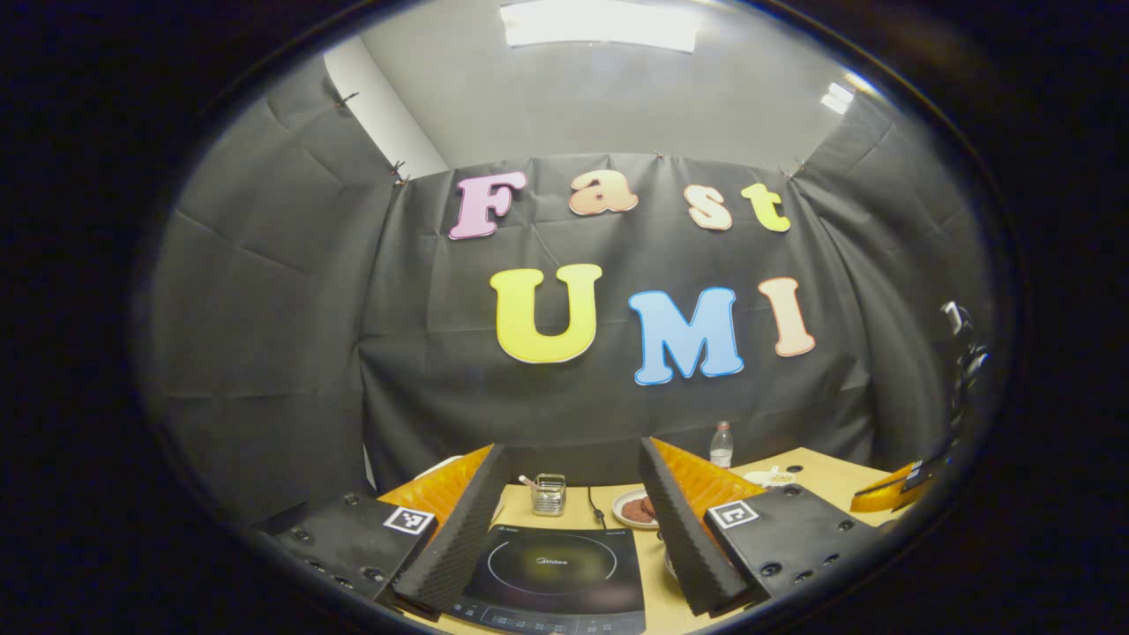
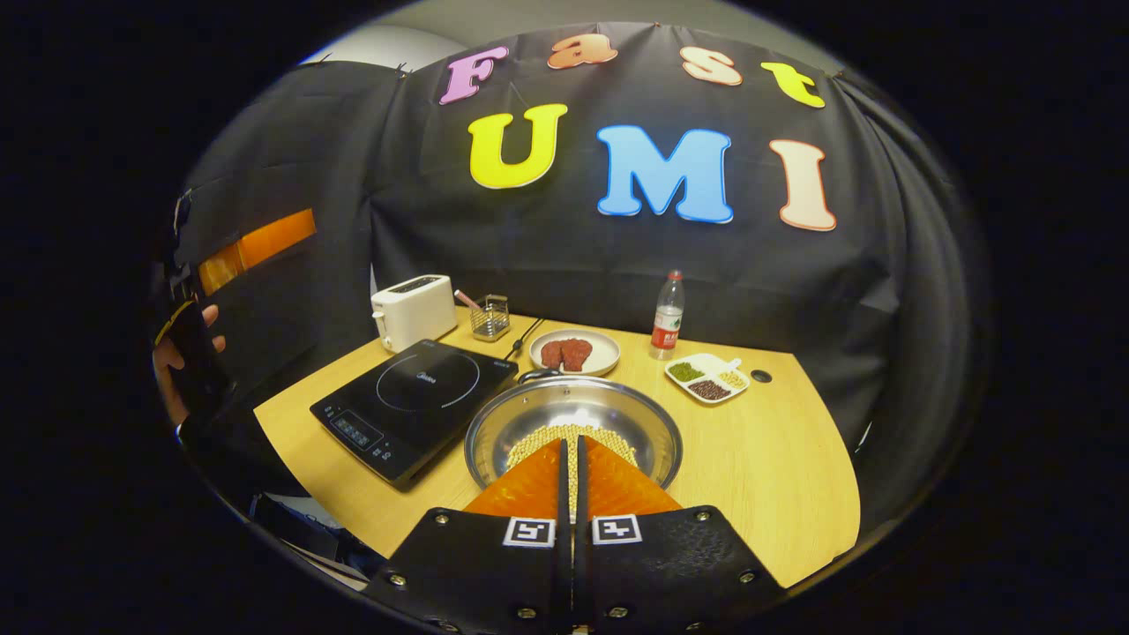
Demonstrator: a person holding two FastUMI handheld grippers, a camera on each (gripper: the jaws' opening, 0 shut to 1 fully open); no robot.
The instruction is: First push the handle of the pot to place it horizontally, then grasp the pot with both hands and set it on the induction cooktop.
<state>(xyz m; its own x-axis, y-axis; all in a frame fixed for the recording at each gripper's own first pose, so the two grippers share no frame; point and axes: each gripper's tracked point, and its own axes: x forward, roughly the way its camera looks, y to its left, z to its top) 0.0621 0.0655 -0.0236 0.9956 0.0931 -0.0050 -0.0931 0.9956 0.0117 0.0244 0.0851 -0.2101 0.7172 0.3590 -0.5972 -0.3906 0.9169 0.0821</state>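
Note:
A steel pot (image 2: pixel 617 423) with pale beans in its bottom stands on the wooden table (image 2: pixel 776 467), just right of the black induction cooktop (image 2: pixel 414 397). Its small dark handle (image 2: pixel 538 375) sits on the far-left rim. My right gripper (image 2: pixel 571 443) is shut with nothing in it, its tips hovering over the pot's near side. In the left gripper view, my left gripper (image 1: pixel 573 448) is open wide, held above the cooktop (image 1: pixel 556 569), which lies between its fingers. That left gripper (image 2: pixel 251 247) and the hand (image 2: pixel 172 357) holding it appear at the left of the right gripper view.
Behind the cooktop stand a white toaster (image 2: pixel 413 310) and a small wire basket (image 2: pixel 490 319). A plate of meat (image 2: pixel 573 351), a water bottle (image 2: pixel 668 316) and a divided dish of beans (image 2: pixel 707 377) sit along the back. The table's right half is bare wood.

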